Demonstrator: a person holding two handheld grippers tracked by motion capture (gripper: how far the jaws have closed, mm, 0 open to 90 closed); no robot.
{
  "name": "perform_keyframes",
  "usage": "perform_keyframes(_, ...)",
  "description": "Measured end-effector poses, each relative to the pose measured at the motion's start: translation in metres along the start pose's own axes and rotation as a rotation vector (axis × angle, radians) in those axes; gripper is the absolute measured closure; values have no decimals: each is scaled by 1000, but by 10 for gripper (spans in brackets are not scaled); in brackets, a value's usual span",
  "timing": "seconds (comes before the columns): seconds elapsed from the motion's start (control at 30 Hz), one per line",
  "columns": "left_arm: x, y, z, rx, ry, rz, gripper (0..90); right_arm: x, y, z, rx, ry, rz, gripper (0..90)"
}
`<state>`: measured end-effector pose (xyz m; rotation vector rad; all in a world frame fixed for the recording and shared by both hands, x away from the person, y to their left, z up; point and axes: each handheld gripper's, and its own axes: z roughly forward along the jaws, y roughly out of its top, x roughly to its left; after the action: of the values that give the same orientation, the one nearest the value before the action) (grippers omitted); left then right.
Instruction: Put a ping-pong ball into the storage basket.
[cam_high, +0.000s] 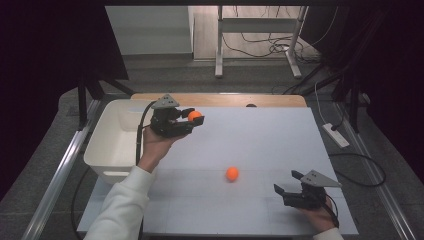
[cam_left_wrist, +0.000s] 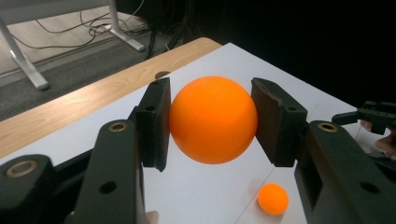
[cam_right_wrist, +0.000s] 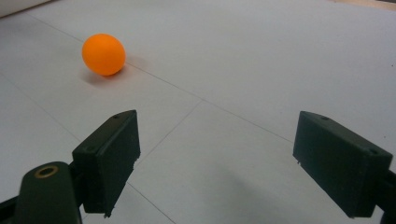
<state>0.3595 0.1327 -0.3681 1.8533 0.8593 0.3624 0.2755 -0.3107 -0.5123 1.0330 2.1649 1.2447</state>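
An orange ball (cam_left_wrist: 212, 119) is clamped between the two black pads of my left gripper (cam_high: 194, 117), held up above the white table near the bin's right side. A second orange ball (cam_high: 232, 173) lies loose on the table's middle; it also shows in the left gripper view (cam_left_wrist: 273, 199) and in the right gripper view (cam_right_wrist: 103, 53). My right gripper (cam_high: 286, 182) rests low near the table's front right, jaws wide apart with bare table between them (cam_right_wrist: 215, 154). That loose ball sits ahead and to the left of it.
A white plastic bin (cam_high: 107, 145) stands at the table's left edge, just left of my left hand. A strip of wooden tabletop (cam_high: 220, 99) runs along the far edge. Metal desk legs and cables lie on the floor beyond. A power strip (cam_high: 336, 135) lies off the right side.
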Motion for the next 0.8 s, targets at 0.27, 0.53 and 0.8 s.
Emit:
perform_keyframes(0.27, 3, 2, -13, -4, 28, 4, 501, 0, 0, 0, 0, -1, -1, 148)
perform_keyframes(0.53, 6, 2, -26, -15, 59, 5, 501, 0, 0, 0, 0, -1, 0, 148)
perform_keyframes(0.8, 9, 2, -40, -26, 87, 6, 500, 0, 1, 1, 1, 1, -1, 148)
